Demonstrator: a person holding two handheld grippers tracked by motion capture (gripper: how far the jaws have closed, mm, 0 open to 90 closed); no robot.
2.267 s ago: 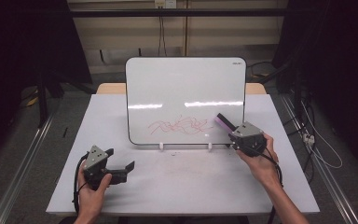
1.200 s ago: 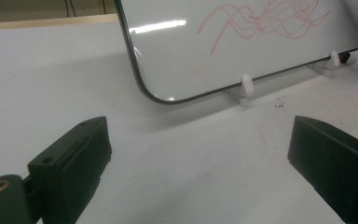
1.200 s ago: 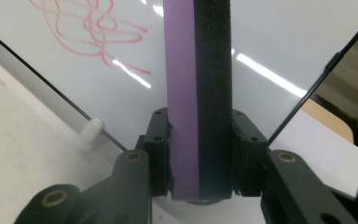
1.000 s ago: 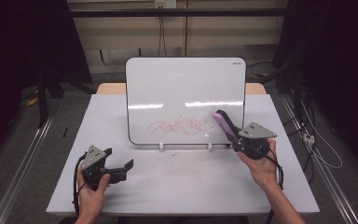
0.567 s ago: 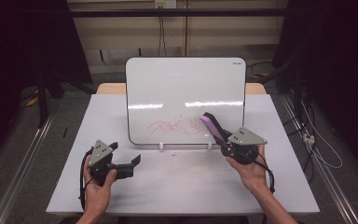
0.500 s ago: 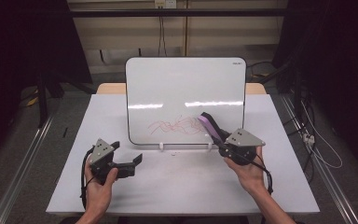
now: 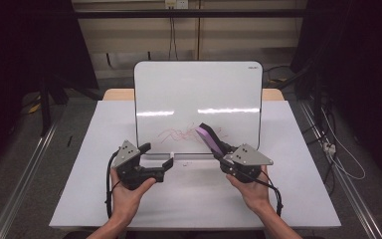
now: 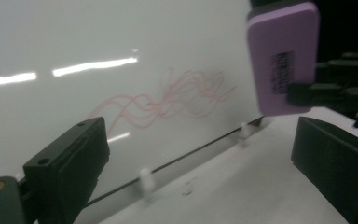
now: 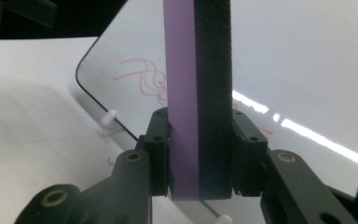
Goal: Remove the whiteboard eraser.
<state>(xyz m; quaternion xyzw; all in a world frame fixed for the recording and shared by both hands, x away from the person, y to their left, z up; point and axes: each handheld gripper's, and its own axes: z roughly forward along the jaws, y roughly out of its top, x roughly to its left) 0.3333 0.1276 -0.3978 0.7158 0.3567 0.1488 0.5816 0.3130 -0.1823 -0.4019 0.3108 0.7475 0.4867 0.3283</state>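
A white whiteboard (image 7: 198,89) stands upright at the middle of the table, with a red scribble (image 7: 176,134) low on its face. My right gripper (image 7: 224,155) is shut on a purple eraser (image 7: 209,138) with a black felt side, which rises just in front of the scribble's right end. In the right gripper view the eraser (image 9: 198,93) stands upright between the jaws, the scribble (image 9: 142,74) behind it. My left gripper (image 7: 158,155) is open and holds nothing, by the board's lower left. The left gripper view shows the scribble (image 8: 168,98) and the eraser (image 8: 282,56) ahead.
The board rests on small white feet (image 7: 171,155) on the white table (image 7: 288,194). Cables (image 7: 338,159) lie on the floor to the right, and metal rails (image 7: 20,189) run along both sides of the table. Dark curtains hang behind.
Both hands have moved toward the table's middle. The right gripper carried the eraser left along the board to the scribble; the left gripper moved right and rose a little.
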